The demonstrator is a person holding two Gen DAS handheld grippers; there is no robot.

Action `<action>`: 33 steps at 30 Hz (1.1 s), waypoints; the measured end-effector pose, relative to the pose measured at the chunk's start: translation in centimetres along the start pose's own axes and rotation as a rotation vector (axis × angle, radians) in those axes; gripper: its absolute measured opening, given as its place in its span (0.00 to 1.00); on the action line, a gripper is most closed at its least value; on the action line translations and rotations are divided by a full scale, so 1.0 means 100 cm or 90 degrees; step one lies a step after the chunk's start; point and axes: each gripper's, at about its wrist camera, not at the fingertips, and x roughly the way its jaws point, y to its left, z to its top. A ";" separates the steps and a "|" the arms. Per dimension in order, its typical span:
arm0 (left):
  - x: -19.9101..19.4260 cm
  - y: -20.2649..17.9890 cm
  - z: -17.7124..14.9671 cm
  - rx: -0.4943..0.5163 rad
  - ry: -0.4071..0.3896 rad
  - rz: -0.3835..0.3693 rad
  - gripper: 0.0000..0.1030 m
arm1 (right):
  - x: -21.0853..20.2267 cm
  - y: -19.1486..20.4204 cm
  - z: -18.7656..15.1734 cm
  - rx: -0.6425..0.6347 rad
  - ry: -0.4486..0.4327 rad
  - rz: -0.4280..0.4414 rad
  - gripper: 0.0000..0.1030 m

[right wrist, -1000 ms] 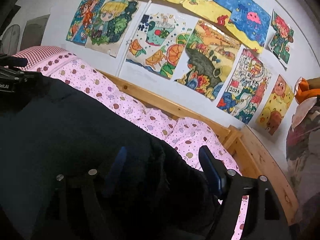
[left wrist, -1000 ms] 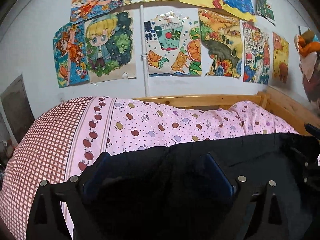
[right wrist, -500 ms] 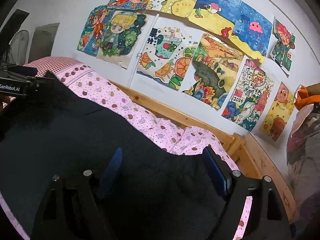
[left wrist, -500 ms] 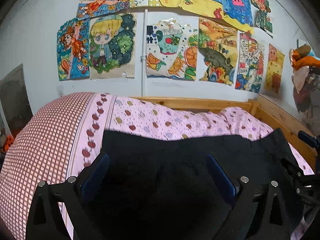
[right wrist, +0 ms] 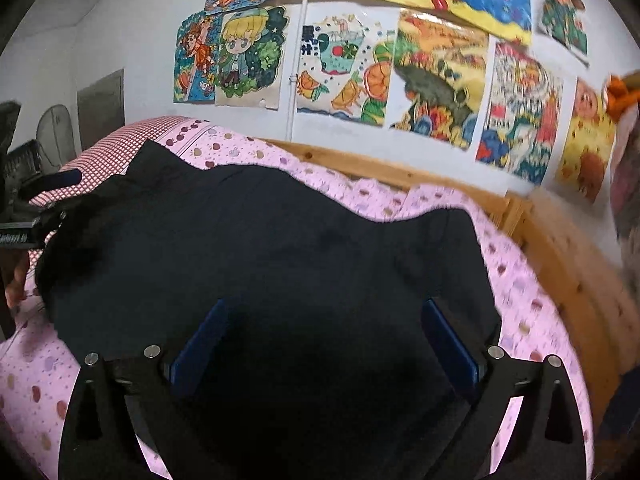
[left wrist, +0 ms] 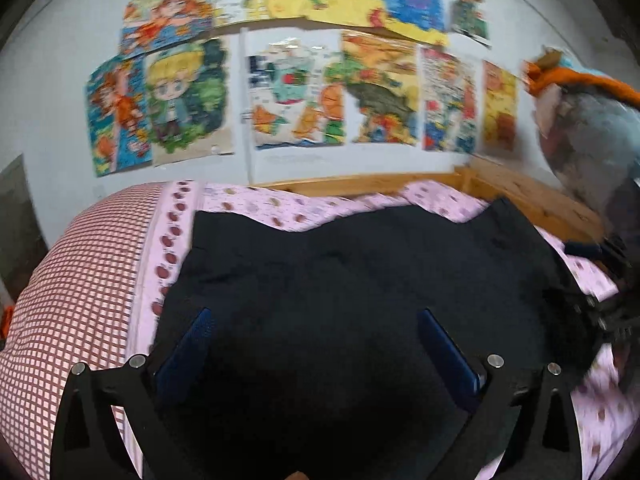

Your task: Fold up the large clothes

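Note:
A large black garment (left wrist: 360, 264) lies spread flat on the pink patterned bed sheet (left wrist: 280, 208), its wavy far edge toward the wall. My left gripper (left wrist: 316, 320) hangs over the garment's near left part. Its jaws are opening wide, the cloth lies under them and the blue pads (left wrist: 188, 344) do not press on it. My right gripper (right wrist: 324, 312) hovers over the near right part of the same garment (right wrist: 280, 240), jaws also opening and pads clear of the cloth. Each gripper appears at the edge of the other's view, the left gripper (right wrist: 40, 200) and the right gripper (left wrist: 600, 276).
A red-checked cover (left wrist: 80, 272) lies left of the garment. The wooden bed frame (right wrist: 560, 260) runs along the back and right side. Coloured drawings (left wrist: 296, 96) cover the wall behind. A pile of clothes (left wrist: 592, 128) hangs at the right. A hand (right wrist: 16, 284) shows at the left edge.
Both grippers have drawn back from the garment's far edge, which now lies flat on the sheet. The right jaws have spread wider and the cloth bunched between them has dropped flat.

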 end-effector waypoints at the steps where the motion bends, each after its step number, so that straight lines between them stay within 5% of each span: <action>1: 0.001 -0.005 -0.004 0.017 0.010 -0.014 1.00 | 0.001 -0.002 -0.005 0.003 0.006 0.007 0.93; 7: 0.028 -0.025 -0.018 0.064 0.071 -0.034 1.00 | 0.021 -0.006 -0.021 0.017 0.041 0.024 0.93; 20: 0.095 -0.025 0.015 0.046 0.078 0.008 1.00 | 0.079 0.003 0.009 -0.025 0.041 0.017 0.96; 33: 0.156 0.012 0.042 -0.081 0.146 0.056 1.00 | 0.145 -0.030 0.044 0.063 0.104 -0.014 0.98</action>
